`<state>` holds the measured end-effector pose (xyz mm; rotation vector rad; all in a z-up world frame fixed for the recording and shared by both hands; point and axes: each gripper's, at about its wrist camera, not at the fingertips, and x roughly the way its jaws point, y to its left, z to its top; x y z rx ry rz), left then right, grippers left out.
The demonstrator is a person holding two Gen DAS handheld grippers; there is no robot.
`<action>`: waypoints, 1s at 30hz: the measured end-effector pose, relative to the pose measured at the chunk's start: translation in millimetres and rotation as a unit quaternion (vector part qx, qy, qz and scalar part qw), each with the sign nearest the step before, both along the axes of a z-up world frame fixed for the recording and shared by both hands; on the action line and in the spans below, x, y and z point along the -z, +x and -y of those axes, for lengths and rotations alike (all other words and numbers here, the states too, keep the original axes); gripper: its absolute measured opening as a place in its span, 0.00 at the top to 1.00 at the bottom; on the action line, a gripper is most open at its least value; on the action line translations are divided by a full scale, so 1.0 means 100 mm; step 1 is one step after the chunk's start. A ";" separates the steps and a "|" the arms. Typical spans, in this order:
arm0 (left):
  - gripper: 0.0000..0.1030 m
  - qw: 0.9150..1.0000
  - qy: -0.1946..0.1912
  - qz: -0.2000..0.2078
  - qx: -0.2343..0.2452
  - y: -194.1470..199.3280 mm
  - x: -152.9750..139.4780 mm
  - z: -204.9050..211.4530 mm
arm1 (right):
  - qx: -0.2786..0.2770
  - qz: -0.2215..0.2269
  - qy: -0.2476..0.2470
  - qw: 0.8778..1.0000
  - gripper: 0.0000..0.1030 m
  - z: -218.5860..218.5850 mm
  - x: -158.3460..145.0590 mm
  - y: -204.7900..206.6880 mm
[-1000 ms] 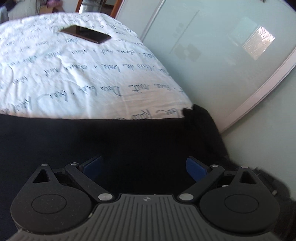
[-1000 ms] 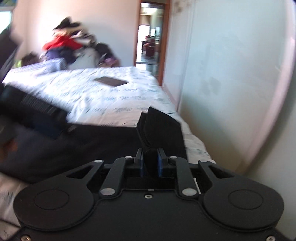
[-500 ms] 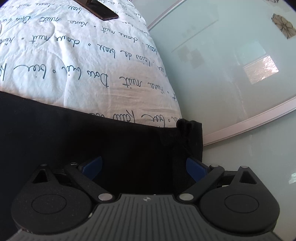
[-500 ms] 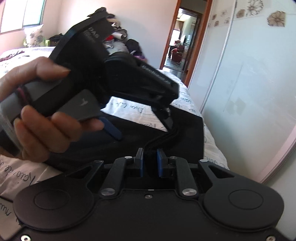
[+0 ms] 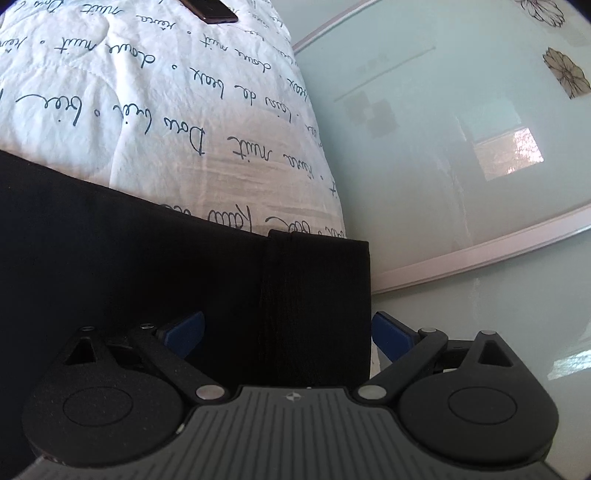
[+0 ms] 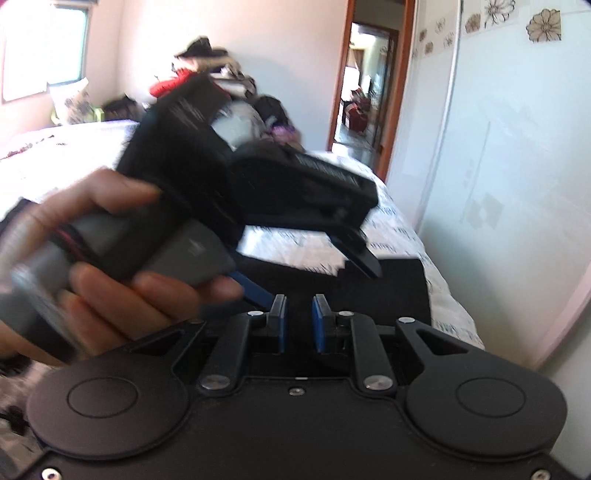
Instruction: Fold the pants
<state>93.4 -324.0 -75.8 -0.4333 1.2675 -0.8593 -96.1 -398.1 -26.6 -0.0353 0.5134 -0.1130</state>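
Black pants (image 5: 110, 266) lie across the white bedspread (image 5: 147, 110) near the bed's right edge. In the left wrist view a raised folded strip of the pants (image 5: 317, 295) runs between my left gripper's (image 5: 288, 332) open blue pads without touching them. The right wrist view shows my right gripper (image 6: 300, 321) with its pads nearly together and dark cloth of the pants (image 6: 399, 291) in the narrow gap. A hand (image 6: 110, 236) holds the left gripper (image 6: 319, 284) just ahead of it, over the pants, blurred by motion.
A dark phone (image 5: 210, 9) lies farther up the bed. A frosted glass wardrobe door (image 5: 443, 147) runs close along the bed's right side. A pile of clothes (image 6: 207, 74) sits at the far wall beside an open doorway (image 6: 365, 92).
The left gripper rolled and shifted toward the pants' right edge, so the raised strip now lies between its open pads. In the right view the hand with the left gripper came in front.
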 end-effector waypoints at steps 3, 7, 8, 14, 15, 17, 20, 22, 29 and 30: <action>0.10 1.000 -0.006 -0.010 -0.008 0.03 0.01 0.01 | 0.014 -0.004 -0.017 1.000 0.84 0.06 0.00 -0.04; 0.09 1.000 -0.002 -0.005 0.008 0.02 -0.01 -0.02 | 0.058 -0.045 -0.138 0.988 0.48 -0.06 0.16 -0.16; 0.09 1.000 0.006 0.003 0.011 0.00 -0.02 -0.04 | 0.050 -0.057 -0.174 0.982 0.48 -0.15 0.22 -0.18; 0.08 0.986 0.090 0.144 0.002 -0.15 -0.25 -0.16 | -0.003 -0.086 -0.276 0.957 0.50 -0.41 0.49 -0.18; 0.08 0.982 0.101 0.162 0.001 -0.17 -0.28 -0.17 | -0.007 -0.087 -0.288 0.954 0.52 -0.44 0.52 -0.15; 0.08 0.973 0.124 0.196 0.004 -0.21 -0.35 -0.20 | -0.010 -0.100 -0.328 0.939 0.57 -0.48 0.60 -0.09; 0.08 0.963 0.145 0.228 0.009 -0.25 -0.40 -0.22 | -0.007 -0.121 -0.386 0.914 0.59 -0.48 0.74 -0.05; 0.08 0.958 0.159 0.239 0.013 -0.24 -0.41 -0.23 | -0.008 -0.135 -0.408 0.903 0.59 -0.49 0.79 -0.09; 0.08 0.963 0.148 0.223 0.022 -0.23 -0.35 -0.19 | -0.001 -0.159 -0.475 0.866 0.80 -0.43 0.90 -0.04; 0.08 0.968 0.135 0.210 0.023 -0.21 -0.34 -0.19 | -0.009 -0.159 -0.468 0.869 0.90 -0.42 0.90 -0.05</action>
